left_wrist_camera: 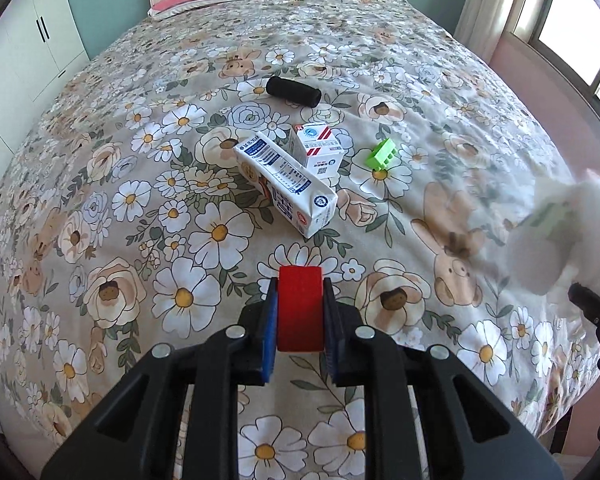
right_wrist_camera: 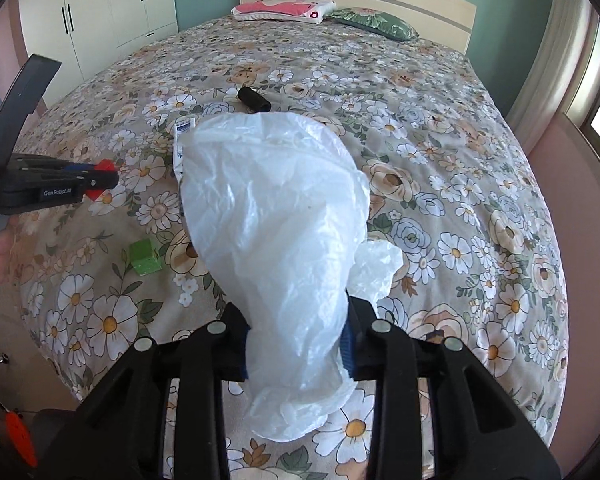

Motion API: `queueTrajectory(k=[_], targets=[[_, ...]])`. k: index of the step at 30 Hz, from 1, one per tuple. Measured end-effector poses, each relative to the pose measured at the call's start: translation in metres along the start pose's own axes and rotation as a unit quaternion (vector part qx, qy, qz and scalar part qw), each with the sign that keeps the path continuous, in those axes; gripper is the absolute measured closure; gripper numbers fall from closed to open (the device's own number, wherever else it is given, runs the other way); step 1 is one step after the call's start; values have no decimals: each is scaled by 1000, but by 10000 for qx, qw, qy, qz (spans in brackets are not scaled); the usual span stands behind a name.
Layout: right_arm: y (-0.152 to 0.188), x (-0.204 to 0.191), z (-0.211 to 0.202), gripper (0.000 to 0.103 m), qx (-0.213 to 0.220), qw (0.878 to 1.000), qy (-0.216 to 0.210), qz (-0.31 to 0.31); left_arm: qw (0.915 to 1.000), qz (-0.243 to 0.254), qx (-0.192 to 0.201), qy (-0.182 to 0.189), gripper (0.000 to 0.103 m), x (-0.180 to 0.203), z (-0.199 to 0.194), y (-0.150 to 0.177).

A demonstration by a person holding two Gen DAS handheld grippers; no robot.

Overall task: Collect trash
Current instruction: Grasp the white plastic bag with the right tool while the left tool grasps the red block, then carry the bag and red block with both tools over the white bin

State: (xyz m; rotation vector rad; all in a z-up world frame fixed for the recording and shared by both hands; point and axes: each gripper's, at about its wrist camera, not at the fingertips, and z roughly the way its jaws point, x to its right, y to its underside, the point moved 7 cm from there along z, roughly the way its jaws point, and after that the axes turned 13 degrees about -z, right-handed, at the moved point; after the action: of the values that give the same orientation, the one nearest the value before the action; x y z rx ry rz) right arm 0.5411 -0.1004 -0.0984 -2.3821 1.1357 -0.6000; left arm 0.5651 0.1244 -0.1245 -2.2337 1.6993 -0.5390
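We see left gripper (left_wrist_camera: pixel 300 312) clamped on red block (left_wrist_camera: pixel 300 308), above bed (left_wrist_camera: pixel 100 184). Right gripper (right_wrist_camera: pixel 296 340) clamped on white plastic bag (right_wrist_camera: pixel 276 216). Two cartons (left_wrist_camera: pixel 288 184) ahead on bed.

The left gripper (left_wrist_camera: pixel 300 312) is clamped on a red block (left_wrist_camera: pixel 301 307) above the flowered bedspread (left_wrist_camera: pixel 100 184), and ahead of it lie two milk cartons (left_wrist_camera: pixel 286 182), touching each other, with a green brick (left_wrist_camera: pixel 381 154) to their right and a black roll (left_wrist_camera: pixel 293 91) farther ahead.
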Motion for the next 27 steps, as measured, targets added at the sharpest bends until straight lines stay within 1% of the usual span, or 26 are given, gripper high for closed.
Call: queueTrajectory(k=[4, 6, 11, 13, 20, 27], targets=[[6, 9, -18, 69, -41, 9998, -102, 188, 10000, 61, 58, -11, 81, 3, -19, 9], [9, 10, -24, 67, -59, 9999, -31, 160, 9999, 70, 89, -14, 81, 4, -26, 12], [16, 14, -35, 66, -133, 9997, 101, 163, 9997, 191, 144, -37, 81, 12, -38, 19], [18, 14, -38, 67, -142, 9997, 61, 193, 9996, 236, 158, -36, 81, 15, -42, 22], [17, 14, -59, 67, -60, 9998, 78, 166, 9989, 404, 241, -32, 81, 22, -62, 29], [14, 4, -100, 68, 94, 9998, 160, -12, 9978, 514, 419, 3, 81, 26, -102, 34]])
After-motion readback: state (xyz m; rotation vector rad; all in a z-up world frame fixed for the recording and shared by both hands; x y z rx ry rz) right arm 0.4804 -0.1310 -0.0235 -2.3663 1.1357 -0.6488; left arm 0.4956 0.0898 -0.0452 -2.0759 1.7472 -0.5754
